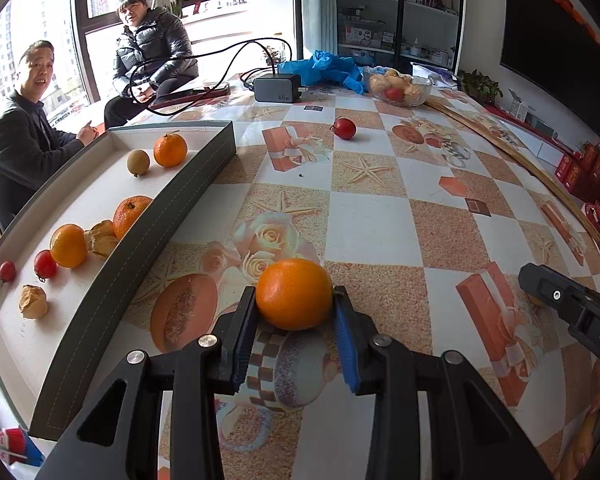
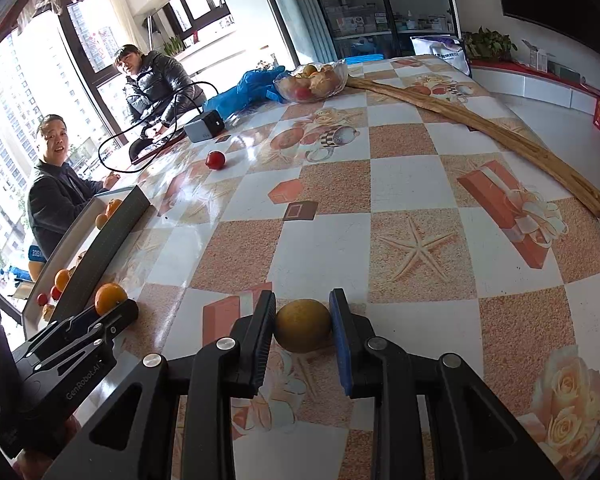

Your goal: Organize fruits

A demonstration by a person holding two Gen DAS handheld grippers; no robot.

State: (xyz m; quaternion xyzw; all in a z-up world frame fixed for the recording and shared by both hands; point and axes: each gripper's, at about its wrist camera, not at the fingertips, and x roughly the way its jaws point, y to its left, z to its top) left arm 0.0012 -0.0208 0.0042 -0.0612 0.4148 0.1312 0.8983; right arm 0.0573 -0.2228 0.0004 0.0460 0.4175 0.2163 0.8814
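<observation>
Holding one orange [image 1: 294, 294] between its jaws, pads touching both sides: left gripper [image 1: 294, 312], low over the surface [image 1: 372, 216] just beside the box [image 1: 204, 184]. Right gripper [image 2: 303, 326]: jaws narrowed about a brown-yellow fruit [image 2: 303, 326] resting on the surface, firm contact cannot be told. Box holds oranges, small red fruits, husked fruits. One red fruit [image 1: 344, 128] loose, well apart. Risk: round fruit rolling from a light pinch; orange striking the box wall if carried low
</observation>
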